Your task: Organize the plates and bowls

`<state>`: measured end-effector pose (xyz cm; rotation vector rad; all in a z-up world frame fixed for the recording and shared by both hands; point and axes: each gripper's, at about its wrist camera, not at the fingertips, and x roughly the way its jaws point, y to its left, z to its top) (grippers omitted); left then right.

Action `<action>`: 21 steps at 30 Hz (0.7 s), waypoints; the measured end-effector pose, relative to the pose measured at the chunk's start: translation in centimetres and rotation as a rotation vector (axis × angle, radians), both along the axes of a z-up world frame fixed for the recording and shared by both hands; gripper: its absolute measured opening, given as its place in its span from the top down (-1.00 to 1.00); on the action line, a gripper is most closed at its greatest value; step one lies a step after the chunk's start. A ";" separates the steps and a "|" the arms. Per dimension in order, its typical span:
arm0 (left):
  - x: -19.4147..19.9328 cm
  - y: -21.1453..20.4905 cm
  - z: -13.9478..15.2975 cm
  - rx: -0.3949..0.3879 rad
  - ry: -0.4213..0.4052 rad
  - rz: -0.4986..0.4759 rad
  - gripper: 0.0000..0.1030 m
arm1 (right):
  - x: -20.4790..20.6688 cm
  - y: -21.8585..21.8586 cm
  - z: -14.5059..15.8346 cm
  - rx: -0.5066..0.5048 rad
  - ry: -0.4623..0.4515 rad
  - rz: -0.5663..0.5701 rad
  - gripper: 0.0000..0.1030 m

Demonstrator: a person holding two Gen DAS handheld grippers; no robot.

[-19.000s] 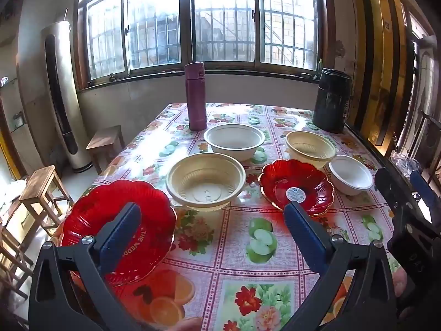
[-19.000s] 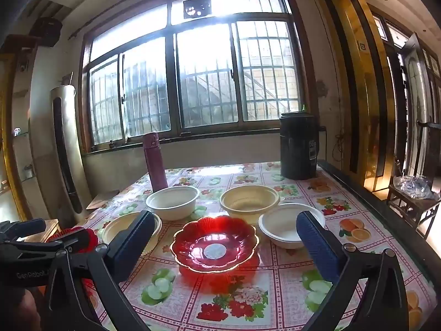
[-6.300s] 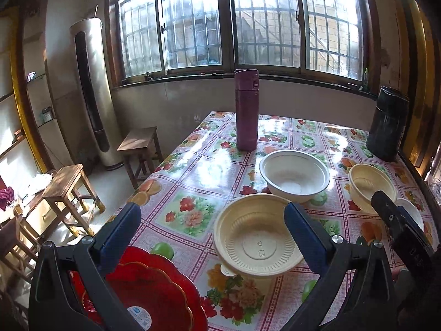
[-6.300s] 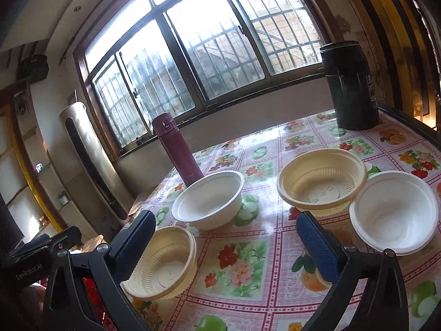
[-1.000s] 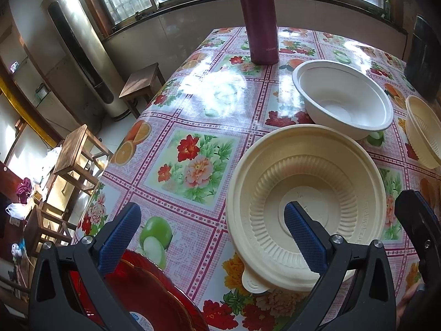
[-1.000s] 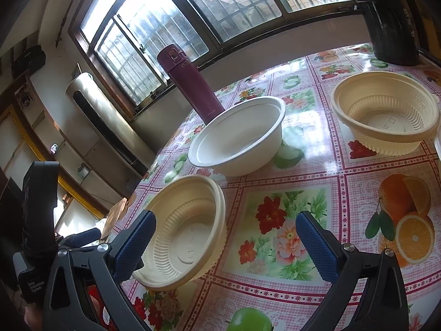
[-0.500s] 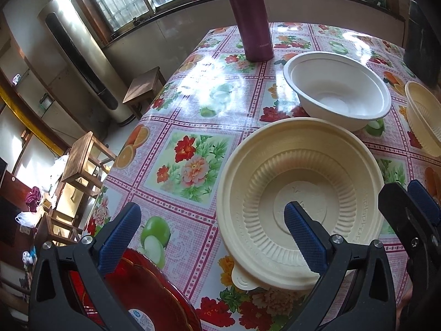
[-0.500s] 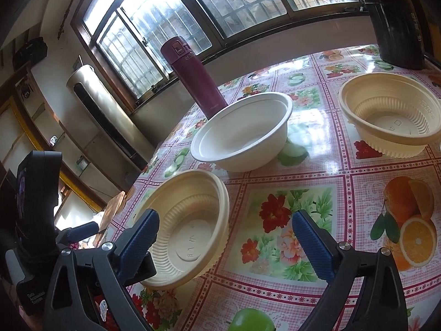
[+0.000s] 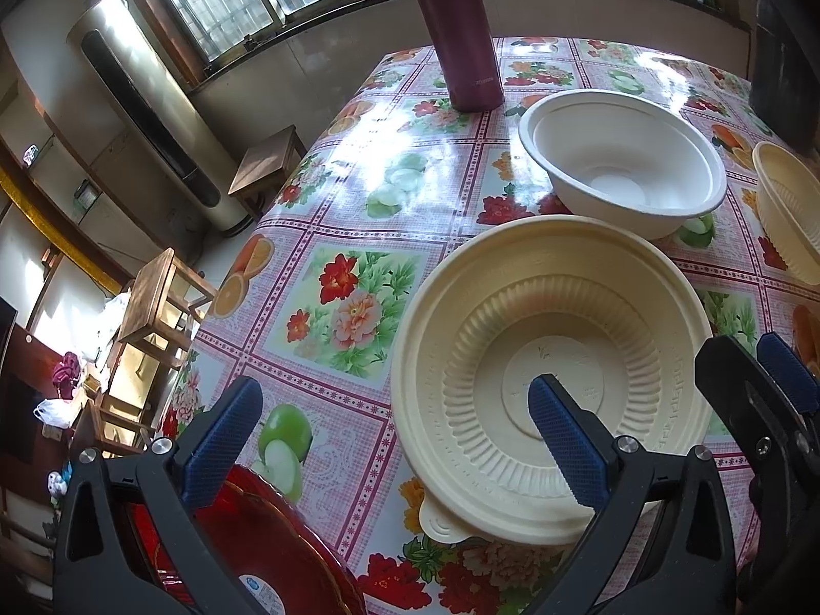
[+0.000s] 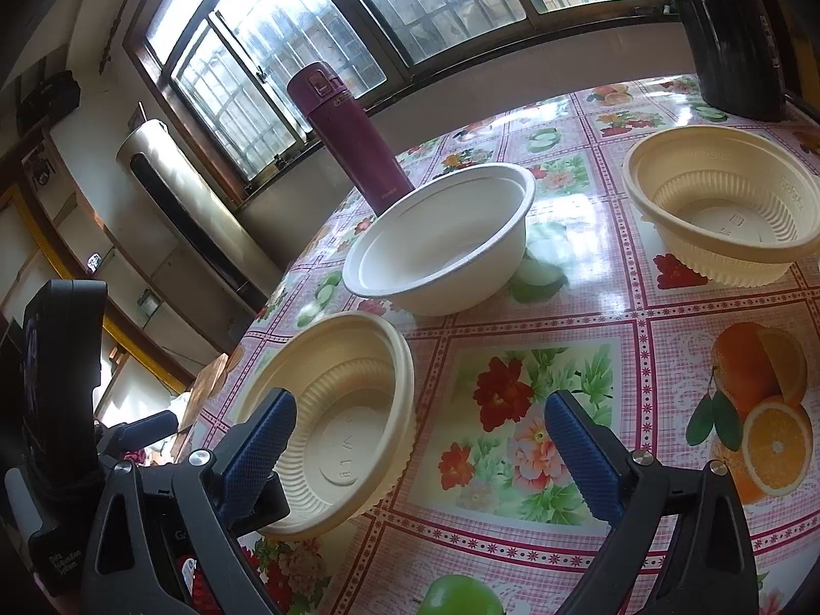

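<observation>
Both tongs released; left gripper [image 9: 394, 420] has dropped closer over the cream bowl [image 9: 551, 369]; right gripper [image 10: 417, 428] alongside.

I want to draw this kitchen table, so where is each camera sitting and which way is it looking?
Left wrist: sits on the left gripper, looking down over the near cream bowl toward the window; its two blue fingers and the right gripper show.
Right wrist: sits on the right gripper, low over the tablecloth, facing the window; its blue fingers and the left gripper show.
Shared: near cream bowl, white bowl, purple flask.
</observation>
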<state>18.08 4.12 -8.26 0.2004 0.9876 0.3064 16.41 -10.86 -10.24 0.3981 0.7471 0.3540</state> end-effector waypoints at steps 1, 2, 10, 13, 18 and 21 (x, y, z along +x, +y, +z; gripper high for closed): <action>0.0 -0.1 0.0 0.000 0.000 -0.001 -1.00 | 0.0 0.0 0.0 0.001 -0.001 -0.001 -0.91; 0.0 -0.2 0.0 0.001 -0.001 -0.004 -1.00 | 0.0 0.0 0.1 0.002 -0.002 -0.003 -0.91; -0.1 -0.5 -0.1 0.005 0.001 -0.010 -1.00 | 0.1 -0.2 0.1 0.004 -0.002 -0.006 -0.91; -0.1 -0.4 -0.1 0.003 0.001 -0.009 -1.00 | 0.1 -0.2 0.1 0.004 0.000 -0.007 -0.91; -0.1 -0.5 -0.1 0.004 0.000 -0.010 -1.00 | 0.1 -0.3 0.2 0.007 0.000 -0.011 -0.91; -0.1 -0.5 -0.1 0.000 0.002 -0.010 -1.00 | 0.1 -0.3 0.2 0.007 0.000 -0.011 -0.91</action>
